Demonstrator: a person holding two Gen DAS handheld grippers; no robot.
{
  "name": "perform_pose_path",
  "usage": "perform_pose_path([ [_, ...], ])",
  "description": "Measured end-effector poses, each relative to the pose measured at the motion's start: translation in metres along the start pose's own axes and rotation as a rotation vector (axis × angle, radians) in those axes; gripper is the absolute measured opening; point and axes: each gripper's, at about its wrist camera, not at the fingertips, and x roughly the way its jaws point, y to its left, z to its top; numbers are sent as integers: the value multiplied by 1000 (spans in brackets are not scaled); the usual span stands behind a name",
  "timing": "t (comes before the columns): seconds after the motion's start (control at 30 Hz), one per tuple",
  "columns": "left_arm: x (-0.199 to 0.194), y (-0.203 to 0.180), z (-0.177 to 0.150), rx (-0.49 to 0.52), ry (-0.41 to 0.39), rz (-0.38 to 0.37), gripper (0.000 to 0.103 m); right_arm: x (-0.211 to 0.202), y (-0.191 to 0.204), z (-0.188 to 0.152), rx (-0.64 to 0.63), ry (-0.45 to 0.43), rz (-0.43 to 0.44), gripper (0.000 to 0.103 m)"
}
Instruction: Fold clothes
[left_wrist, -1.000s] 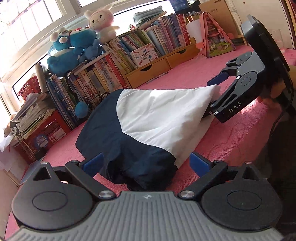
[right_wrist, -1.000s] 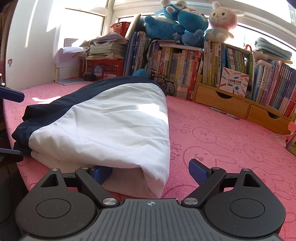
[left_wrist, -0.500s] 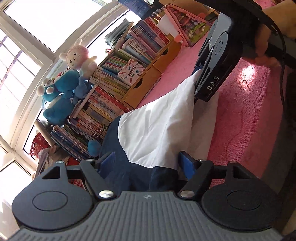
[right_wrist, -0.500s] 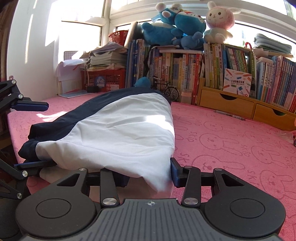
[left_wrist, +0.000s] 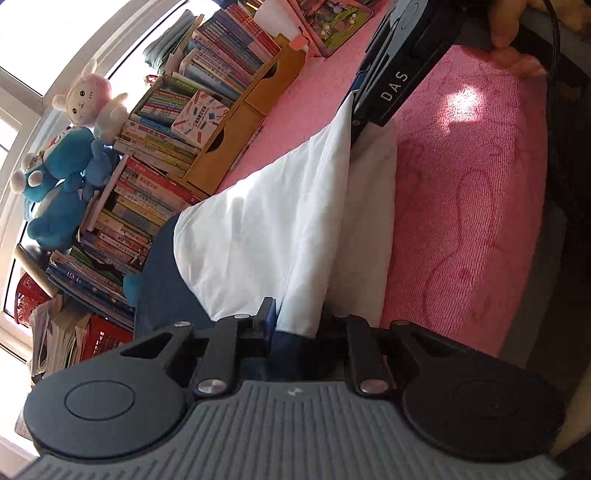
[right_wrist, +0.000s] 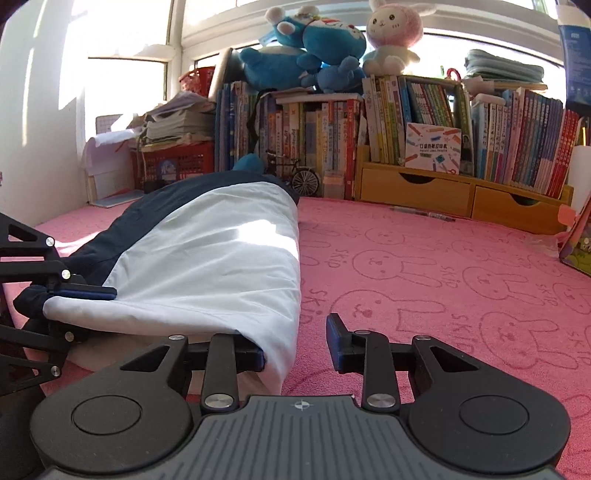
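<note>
A navy and white garment (left_wrist: 258, 229) (right_wrist: 207, 266) lies folded in a long bundle on the pink rabbit-print tablecloth (right_wrist: 443, 277). My left gripper (left_wrist: 306, 325) is shut on its near navy and white corner. In the right wrist view the left gripper (right_wrist: 92, 314) has its blue pad pressed on top of the fabric. My right gripper (right_wrist: 295, 339) has its jaws narrowed around the white corner. The cloth drapes over the left finger, and a strip of pink shows beside the right finger. In the left wrist view the right gripper (left_wrist: 354, 107) holds that corner raised.
Rows of books (right_wrist: 424, 122) and wooden drawers (right_wrist: 461, 192) line the back edge, with plush toys (right_wrist: 321, 48) on top. A red basket (right_wrist: 173, 166) and a toy bicycle (right_wrist: 303, 181) stand behind the garment. A hand (left_wrist: 517, 62) holds the right gripper.
Both grippers have closed in on the garment's near corners, the left one fully. The left gripper has tilted and lifted, and the white corner has risen with the right gripper.
</note>
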Motion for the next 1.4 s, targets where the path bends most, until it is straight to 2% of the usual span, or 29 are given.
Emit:
perform_pose_path([
  [0.07, -6, 7, -9, -45, 35, -7, 13, 2, -9, -3, 56, 12, 0, 33],
  [0.13, -11, 12, -16, -72, 55, -1, 13, 0, -6, -3, 51, -2, 8, 33],
  [0.2, -15, 12, -19, -76, 70, 18, 13, -2, 5, -4, -18, -18, -5, 33],
  [0.33, -21, 8, -24, -62, 87, 38, 12, 1, 26, -5, -135, 5, -7, 30],
  [0.5, -25, 7, -29, -58, 88, 39, 11, 3, 32, -10, -156, 9, -23, 31],
  [0.57, -26, 10, -29, -66, 93, 30, 11, -5, 38, -12, -188, -16, -27, 35],
  [0.7, -28, 21, -34, -117, 102, -7, 11, -25, 71, -16, -434, -87, 84, 56],
  [0.8, -29, 33, -38, -182, 106, -51, 11, -40, 96, -19, -620, -139, 169, 65],
  [0.87, -30, 44, -41, -241, 107, -95, 13, -34, 120, -25, -721, -141, 202, 70],
  [1.03, -28, 78, -57, -434, 100, -230, 14, -20, 164, -32, -898, -141, 262, 70],
  [1.23, -24, 102, -74, -592, 79, -334, 16, -8, 181, -23, -969, -122, 288, 70],
  [1.27, -25, 105, -77, -620, 74, -353, 16, -6, 182, -22, -964, -116, 291, 67],
  [1.33, -27, 110, -82, -668, 69, -381, 16, -4, 183, -18, -942, -88, 325, 50],
  [1.37, -32, 111, -83, -684, 68, -388, 16, -3, 184, -17, -929, -76, 332, 34],
  [1.4, -38, 111, -83, -684, 64, -384, 18, -4, 185, -18, -922, -82, 330, 29],
])
